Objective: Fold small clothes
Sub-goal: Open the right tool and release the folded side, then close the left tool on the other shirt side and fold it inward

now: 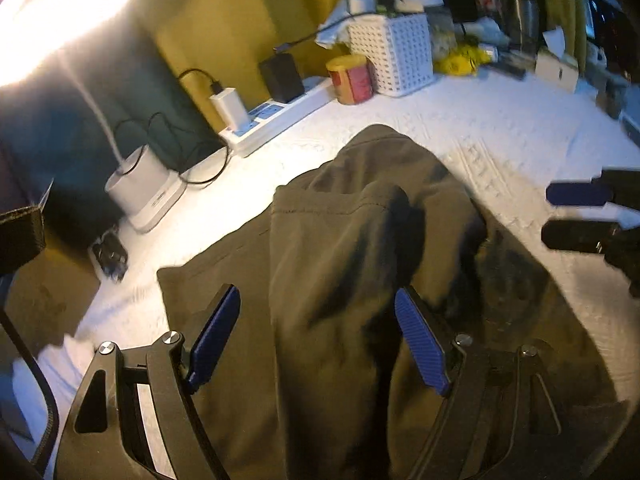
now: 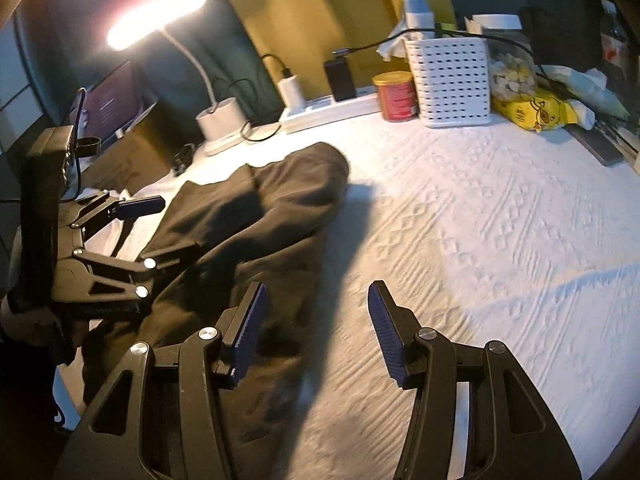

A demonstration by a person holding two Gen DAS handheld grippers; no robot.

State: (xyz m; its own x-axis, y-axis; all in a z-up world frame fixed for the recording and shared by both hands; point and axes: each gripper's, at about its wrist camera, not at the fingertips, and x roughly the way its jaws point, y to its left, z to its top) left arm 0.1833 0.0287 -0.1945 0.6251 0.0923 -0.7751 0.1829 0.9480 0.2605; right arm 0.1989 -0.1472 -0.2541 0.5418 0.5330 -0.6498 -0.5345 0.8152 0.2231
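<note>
1. Right now I see the crumpled olive-brown cloth garment [image 1: 360, 264] filling the centre and bottom of the left wrist view; in the right wrist view it sits centre-left [image 2: 248, 232], lying on the white textured table cover [image 2: 500, 220].
2. My left gripper [image 1: 320, 336] has its jaws spread wide over the garment. Blue ribbed pads [image 1: 420, 344] stand either side of a raised fold; I see no pinch, nothing held.
3. My right gripper [image 2: 316, 332] is also spread, nothing gripped. Its left pad is over the garment's edge, its right pad over bare cover.
4. Along the table's far edge: white perforated plastic basket [image 2: 452, 80], red tin with gold lid [image 2: 396, 94], white power strip [image 2: 332, 110], white desk lamp, lit [image 2: 160, 16], upper left.
5. Both frames are motion-blurred.
</note>
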